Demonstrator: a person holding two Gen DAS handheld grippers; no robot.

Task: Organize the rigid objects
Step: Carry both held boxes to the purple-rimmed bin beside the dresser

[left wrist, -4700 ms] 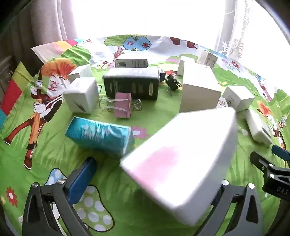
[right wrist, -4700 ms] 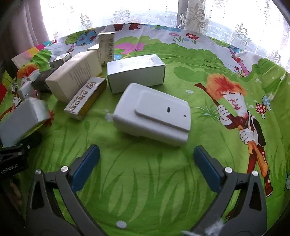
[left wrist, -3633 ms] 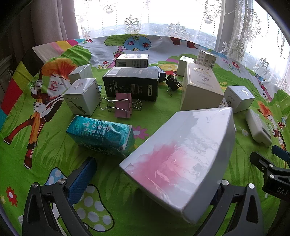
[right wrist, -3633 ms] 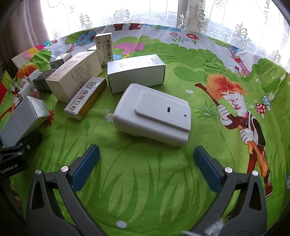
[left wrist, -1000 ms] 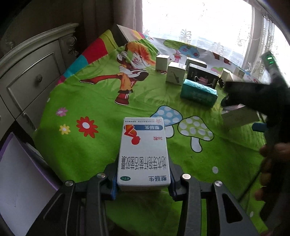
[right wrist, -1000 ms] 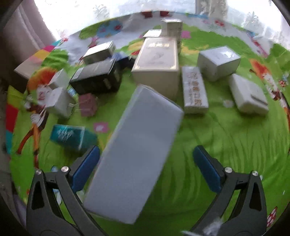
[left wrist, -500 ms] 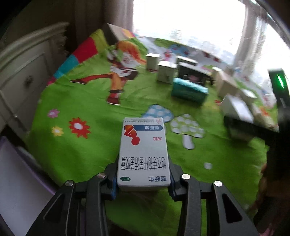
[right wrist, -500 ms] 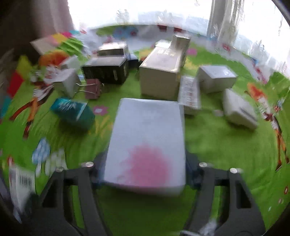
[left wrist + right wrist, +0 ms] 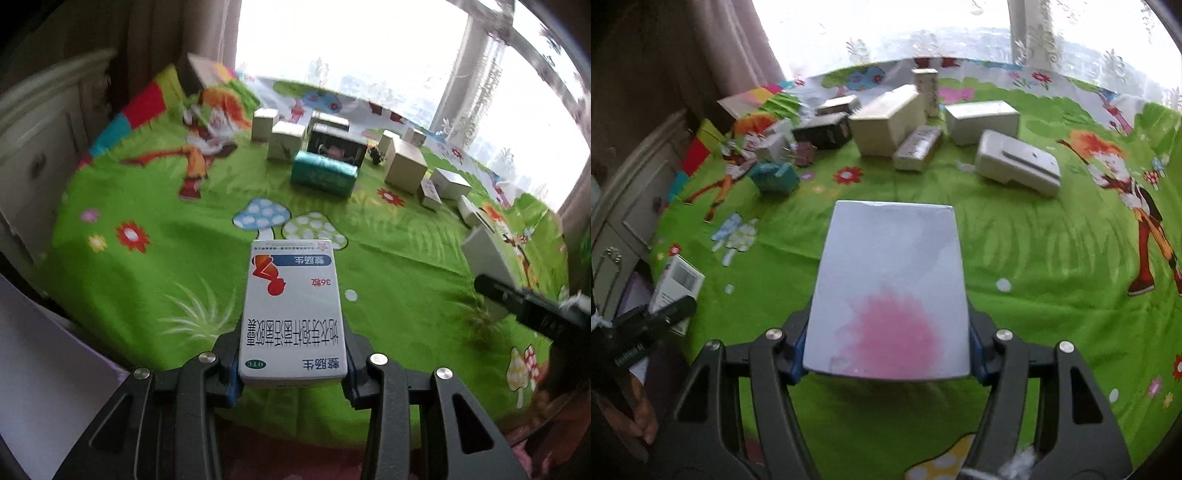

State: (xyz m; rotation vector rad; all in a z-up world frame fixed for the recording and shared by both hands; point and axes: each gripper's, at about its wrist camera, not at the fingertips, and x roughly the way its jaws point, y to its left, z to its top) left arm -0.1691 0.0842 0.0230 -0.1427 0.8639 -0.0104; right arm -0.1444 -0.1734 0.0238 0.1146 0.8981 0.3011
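Observation:
My left gripper [image 9: 291, 373] is shut on a white medicine box [image 9: 291, 314] with red and blue print, held above the near edge of the green cartoon tablecloth [image 9: 147, 266]. My right gripper [image 9: 886, 358] is shut on a large white box with a pink stain [image 9: 890, 291], held over the cloth's near side. In the left wrist view this box [image 9: 487, 258] shows at the right, with the right gripper's black body [image 9: 532, 310] below it. In the right wrist view the medicine box [image 9: 677, 286] shows at the far left.
Several boxes stand in a cluster at the far side: a teal box [image 9: 323, 175], a black box [image 9: 338, 147], a tall cream box [image 9: 886, 123], a silver box [image 9: 982, 120] and a flat white device [image 9: 1017, 162]. A white dresser [image 9: 33, 147] stands to the left.
My right gripper has closed on the pink-stained box and pulled back toward the near edge. My left gripper still holds the medicine box and has turned slightly right.

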